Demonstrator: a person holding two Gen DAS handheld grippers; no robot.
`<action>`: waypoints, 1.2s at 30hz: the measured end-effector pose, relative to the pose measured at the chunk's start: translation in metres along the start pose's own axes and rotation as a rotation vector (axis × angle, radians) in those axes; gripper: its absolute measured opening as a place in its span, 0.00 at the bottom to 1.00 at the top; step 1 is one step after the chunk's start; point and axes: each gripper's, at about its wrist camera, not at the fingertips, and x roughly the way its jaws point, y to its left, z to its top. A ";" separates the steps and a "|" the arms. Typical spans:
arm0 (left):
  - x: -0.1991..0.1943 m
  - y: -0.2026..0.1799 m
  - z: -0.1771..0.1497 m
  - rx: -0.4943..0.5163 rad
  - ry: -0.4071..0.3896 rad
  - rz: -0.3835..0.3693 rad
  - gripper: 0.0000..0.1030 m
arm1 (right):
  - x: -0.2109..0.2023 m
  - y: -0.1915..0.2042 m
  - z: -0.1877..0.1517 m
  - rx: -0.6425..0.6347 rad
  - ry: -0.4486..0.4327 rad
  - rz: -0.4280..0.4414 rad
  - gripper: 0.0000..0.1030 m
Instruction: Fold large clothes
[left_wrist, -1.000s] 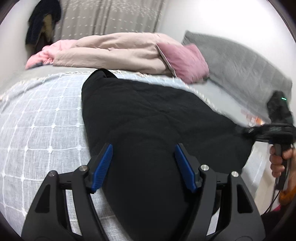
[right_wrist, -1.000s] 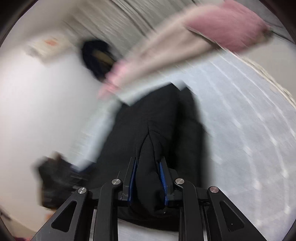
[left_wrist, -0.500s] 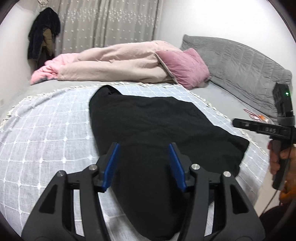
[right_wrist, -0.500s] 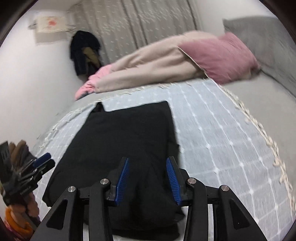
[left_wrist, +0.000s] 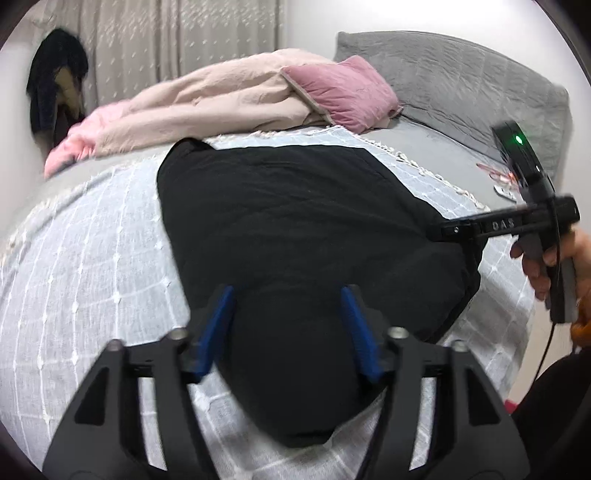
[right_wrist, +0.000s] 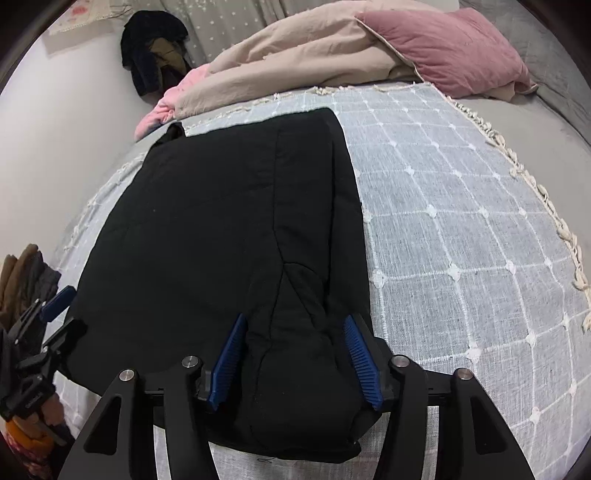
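A large black garment (left_wrist: 295, 206) lies folded lengthwise on the checked bedspread (left_wrist: 92, 258). My left gripper (left_wrist: 288, 325) hovers over its near end. Its jaws are opening, and the blue pads stand either side of the cloth without pressing it. In the right wrist view the same garment (right_wrist: 221, 221) runs away from me. My right gripper (right_wrist: 295, 354) is at its near right corner, jaws opening. A raised fold of cloth sits between the pads, loose on the bed. The right gripper (left_wrist: 480, 229) also shows at the garment's right edge, held by a hand (left_wrist: 535, 266).
A beige duvet (left_wrist: 221, 99) and a pink pillow (left_wrist: 343, 88) are piled at the far end of the bed, before a grey headboard (left_wrist: 461, 81). Dark clothes (left_wrist: 55, 85) hang by the curtain. The bedspread's fringed edge (right_wrist: 517, 173) runs down the right.
The right gripper was shut on a fold of the black garment. Its jaws have since spread and the cloth has settled flat. The left jaws narrowed a little, then widened again.
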 end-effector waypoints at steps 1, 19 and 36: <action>-0.002 0.008 0.002 -0.040 0.017 -0.017 0.73 | -0.003 -0.002 0.003 0.019 0.002 0.018 0.58; 0.059 0.111 0.023 -0.557 0.274 -0.116 0.90 | 0.028 -0.066 0.060 0.386 0.102 0.317 0.76; 0.142 0.163 0.007 -0.833 0.269 -0.570 0.92 | 0.121 -0.074 0.086 0.340 0.152 0.570 0.91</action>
